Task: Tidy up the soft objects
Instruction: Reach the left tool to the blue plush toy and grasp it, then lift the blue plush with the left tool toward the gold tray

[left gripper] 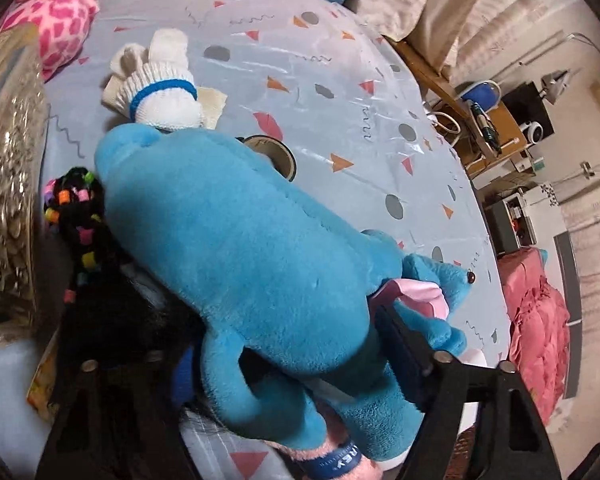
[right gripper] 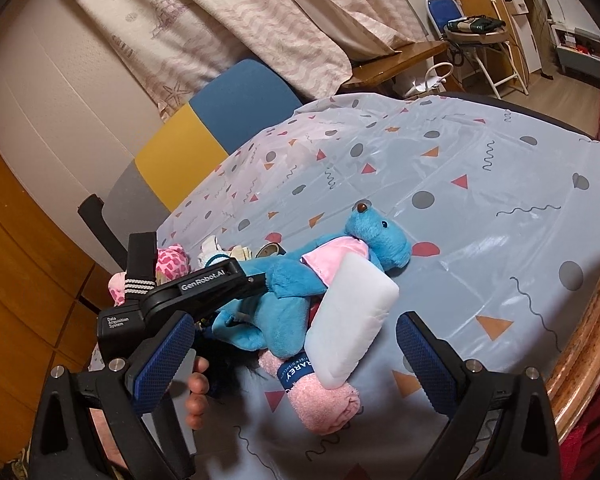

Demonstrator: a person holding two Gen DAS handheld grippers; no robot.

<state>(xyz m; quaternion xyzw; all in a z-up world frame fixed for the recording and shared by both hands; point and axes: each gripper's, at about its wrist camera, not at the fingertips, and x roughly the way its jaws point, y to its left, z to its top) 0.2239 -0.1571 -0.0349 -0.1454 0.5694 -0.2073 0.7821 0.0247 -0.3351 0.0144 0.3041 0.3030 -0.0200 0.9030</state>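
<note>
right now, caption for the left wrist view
Left gripper fingers around a blue plush toy on the patterned tablecloth.

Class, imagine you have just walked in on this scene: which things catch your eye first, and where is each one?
First, the big blue plush bear in a pink shirt, lying mid-table between the fingers of the left hand-held gripper. A white foam block leans on it, over a rolled pink towel. Behind lies a white sock bundle.
</note>
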